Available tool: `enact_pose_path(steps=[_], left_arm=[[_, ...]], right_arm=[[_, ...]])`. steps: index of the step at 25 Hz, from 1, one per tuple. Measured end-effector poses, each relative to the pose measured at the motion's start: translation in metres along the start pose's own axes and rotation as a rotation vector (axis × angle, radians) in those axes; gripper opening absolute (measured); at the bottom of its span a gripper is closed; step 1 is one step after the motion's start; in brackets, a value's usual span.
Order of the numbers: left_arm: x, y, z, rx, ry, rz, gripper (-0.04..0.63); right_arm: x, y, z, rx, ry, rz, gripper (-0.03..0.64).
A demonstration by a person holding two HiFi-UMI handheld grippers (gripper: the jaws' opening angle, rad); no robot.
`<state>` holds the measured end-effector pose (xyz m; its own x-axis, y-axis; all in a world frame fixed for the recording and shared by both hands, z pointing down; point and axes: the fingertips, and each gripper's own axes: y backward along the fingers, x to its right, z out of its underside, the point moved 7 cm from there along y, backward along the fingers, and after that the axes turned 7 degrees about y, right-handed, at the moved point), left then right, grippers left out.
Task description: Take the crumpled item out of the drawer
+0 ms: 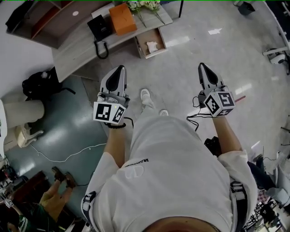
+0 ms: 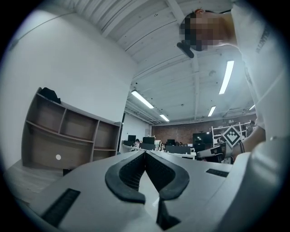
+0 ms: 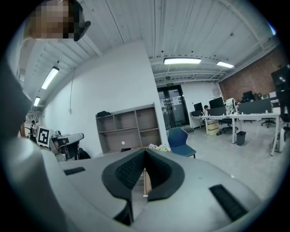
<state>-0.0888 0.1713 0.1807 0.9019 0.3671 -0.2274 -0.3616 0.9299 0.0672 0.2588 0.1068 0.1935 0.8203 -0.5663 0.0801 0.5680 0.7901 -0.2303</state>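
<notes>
The left gripper (image 1: 121,68) has its jaws pressed together at the tips, with nothing between the ribbed black pads; in its own view it looks level across an office toward a far row of desks with monitors. The right gripper (image 1: 200,65) is likewise closed and empty, its pads meeting at the tip. Both are held out in front of the person, side by side and well apart, each with its marker cube toward the body, and both point toward the desk (image 1: 77,54) ahead. The person's white shoes (image 1: 145,96) show on the pale floor (image 1: 190,45) between the two grippers. Beyond them, under the desk's near end, the drawer (image 1: 159,34) stands pulled open, and the crumpled item (image 1: 152,45), a small white wad, lies inside it, far from either gripper. On the desk top above the drawer sit an orange box (image 1: 123,19) and a bunch of flowers (image 1: 145,5). A brown shelf unit (image 1: 43,20) stands against the wall behind the desk, a black backpack (image 1: 38,84) lies on the darker floor to the left, and a blue chair (image 3: 181,140) shows beside the desk in the right gripper view.
</notes>
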Motion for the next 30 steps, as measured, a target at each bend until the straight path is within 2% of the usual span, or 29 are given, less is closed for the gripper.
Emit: enact_pose_path(steps=[9,15,21,26,30], left_arm=[[-0.071,-0.066,-0.005,-0.018,0.017,0.056,0.002],[-0.115,-0.096,0.001,-0.049,0.041,0.095,0.002],[-0.143,-0.126,0.024,-0.097,0.057,0.175,0.002],[-0.152,-0.138,0.05,-0.146,0.067,0.174,0.002],[-0.157,-0.148,0.083,-0.194,0.118,0.159,0.002]], right_arm=[[-0.002,-0.095,-0.025,-0.01,0.039,0.006,0.002],[-0.021,-0.153,-0.023,-0.071,0.062,-0.018,0.002],[-0.033,-0.206,-0.011,-0.113,0.053,-0.024,0.002],[-0.038,-0.23,0.009,-0.157,0.049,-0.025,0.002],[-0.038,-0.251,0.027,-0.172,0.037,-0.035,0.002]])
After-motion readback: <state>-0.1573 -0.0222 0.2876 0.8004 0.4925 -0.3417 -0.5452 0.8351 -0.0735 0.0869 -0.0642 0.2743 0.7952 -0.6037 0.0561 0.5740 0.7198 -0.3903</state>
